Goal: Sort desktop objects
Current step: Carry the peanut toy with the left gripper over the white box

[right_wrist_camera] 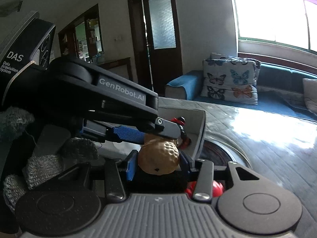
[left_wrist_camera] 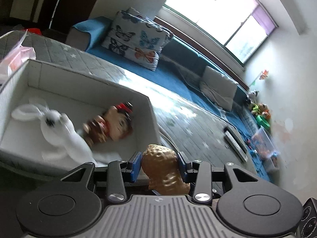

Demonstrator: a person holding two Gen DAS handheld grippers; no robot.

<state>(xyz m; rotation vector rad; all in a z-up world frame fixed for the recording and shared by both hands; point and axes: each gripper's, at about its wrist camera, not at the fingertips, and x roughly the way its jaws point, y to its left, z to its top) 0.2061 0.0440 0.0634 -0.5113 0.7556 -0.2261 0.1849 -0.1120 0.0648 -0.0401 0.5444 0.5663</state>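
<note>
A tan peanut-shaped toy (left_wrist_camera: 160,166) sits between the blue pads of my left gripper (left_wrist_camera: 159,164), which is shut on its upper lobe. In the right wrist view the left gripper (right_wrist_camera: 158,134) reaches in from the left, above the peanut's lower lobe (right_wrist_camera: 158,158). That lobe fills the gap of my right gripper (right_wrist_camera: 158,163), and both pads touch it. Just beyond stands a white open box (left_wrist_camera: 150,107) holding a white rabbit toy (left_wrist_camera: 57,127) and a brown-haired doll (left_wrist_camera: 115,125). Part of the box wall (right_wrist_camera: 201,130) also shows in the right wrist view.
The box rests on a table under a grey quilted cover (left_wrist_camera: 190,127) with a round dark inset (right_wrist_camera: 223,152) beside it. A red object (right_wrist_camera: 217,186) lies under the right gripper. A gloved hand (right_wrist_camera: 45,164) grips the left tool. A blue sofa with a butterfly cushion (left_wrist_camera: 136,39) stands behind.
</note>
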